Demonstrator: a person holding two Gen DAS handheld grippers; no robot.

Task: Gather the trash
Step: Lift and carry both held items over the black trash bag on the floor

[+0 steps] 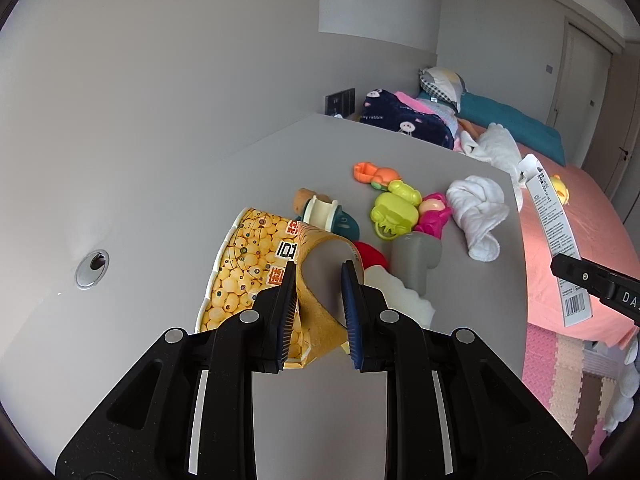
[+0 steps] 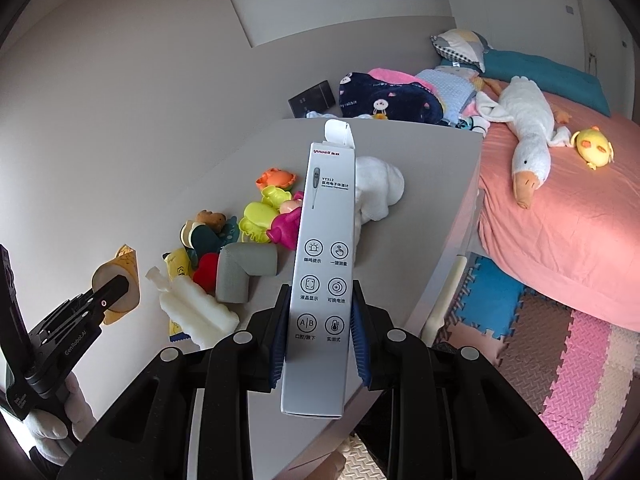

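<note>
My left gripper (image 1: pixel 318 300) is shut on a crushed yellow paper cup (image 1: pixel 256 268), pinching its wall and holding it over the grey table (image 1: pixel 240 168). The cup also shows in the right wrist view (image 2: pixel 120 280), held by the left gripper (image 2: pixel 116 288). My right gripper (image 2: pixel 320 320) is shut on a long white thermometer box (image 2: pixel 324 264) held upright above the table's edge. The box also shows in the left wrist view (image 1: pixel 554 240), where only a black part of the right gripper's finger (image 1: pixel 592 280) is seen at the frame's right edge.
On the table lie plastic toys (image 2: pixel 260 216), a grey foam corner guard (image 2: pixel 244 272), white foam (image 2: pixel 196 312), a red piece (image 2: pixel 206 270), a yellow wrapper (image 2: pixel 178 264) and a white cloth (image 2: pixel 376 188). A pink bed (image 2: pixel 560 208) with plush toys stands right; foam mats (image 2: pixel 560 352) cover the floor.
</note>
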